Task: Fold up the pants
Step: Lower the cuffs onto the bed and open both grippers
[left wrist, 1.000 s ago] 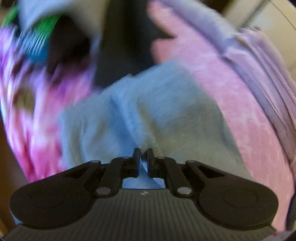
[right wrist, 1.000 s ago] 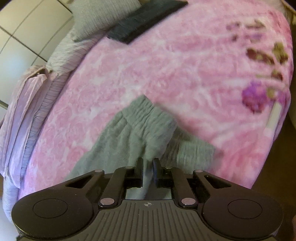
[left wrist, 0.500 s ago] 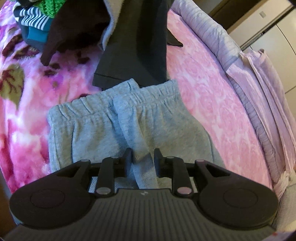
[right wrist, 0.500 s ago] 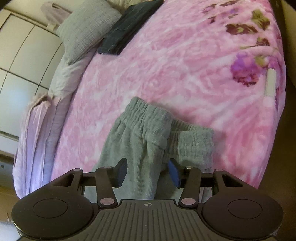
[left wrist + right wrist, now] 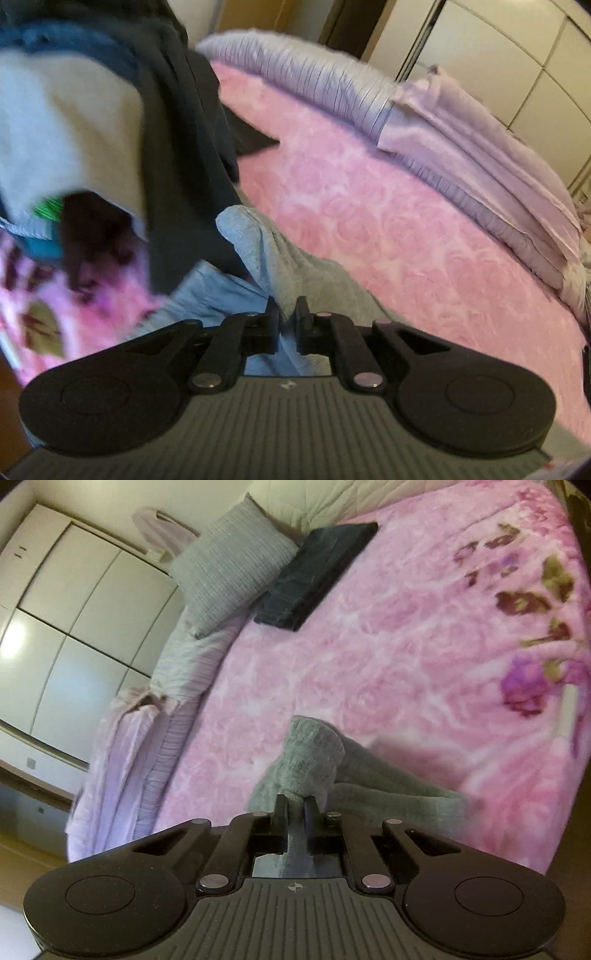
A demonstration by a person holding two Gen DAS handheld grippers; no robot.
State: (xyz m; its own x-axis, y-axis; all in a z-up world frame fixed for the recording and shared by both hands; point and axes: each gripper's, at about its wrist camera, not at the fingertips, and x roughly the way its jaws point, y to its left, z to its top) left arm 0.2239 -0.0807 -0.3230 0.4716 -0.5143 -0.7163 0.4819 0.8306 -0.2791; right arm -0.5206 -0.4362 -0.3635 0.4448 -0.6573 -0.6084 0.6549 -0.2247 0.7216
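Left wrist view, left to right. A blurred heap of clothes point(image 5: 110, 122) is seen up and to the left of the left gripper point(image 5: 287, 314): pale grey, dark charcoal, blue and a scrap of green. The dark piece hangs down to just ahead of the gripper's left finger. The grey pants point(image 5: 266, 254) are pinched between the closed fingers, a fold of the fabric rising forward from the tips; the rest is spread on the pink blanket point(image 5: 388, 229) beneath and to both sides. To the right of the gripper the blanket is bare up to the lilac bedding point(image 5: 461, 147) bunched along the far edge. White wardrobe doors point(image 5: 517, 62) are noted beyond it, upper right.

Right wrist view, left to right. White wardrobe doors point(image 5: 74, 620) are seen far left, then lilac bedding point(image 5: 122, 753) draped off the bed's edge. A grey pillow point(image 5: 229, 576) and a dark folded garment point(image 5: 314, 572) lie well ahead of the right gripper point(image 5: 295, 805), touching each other. The right gripper is clamped on the grey pants point(image 5: 314, 757); a cuffed end stands up from the fingertips, the remainder lying flat to the gripper's right. Floral print on the blanket point(image 5: 406, 646) is noted far right.
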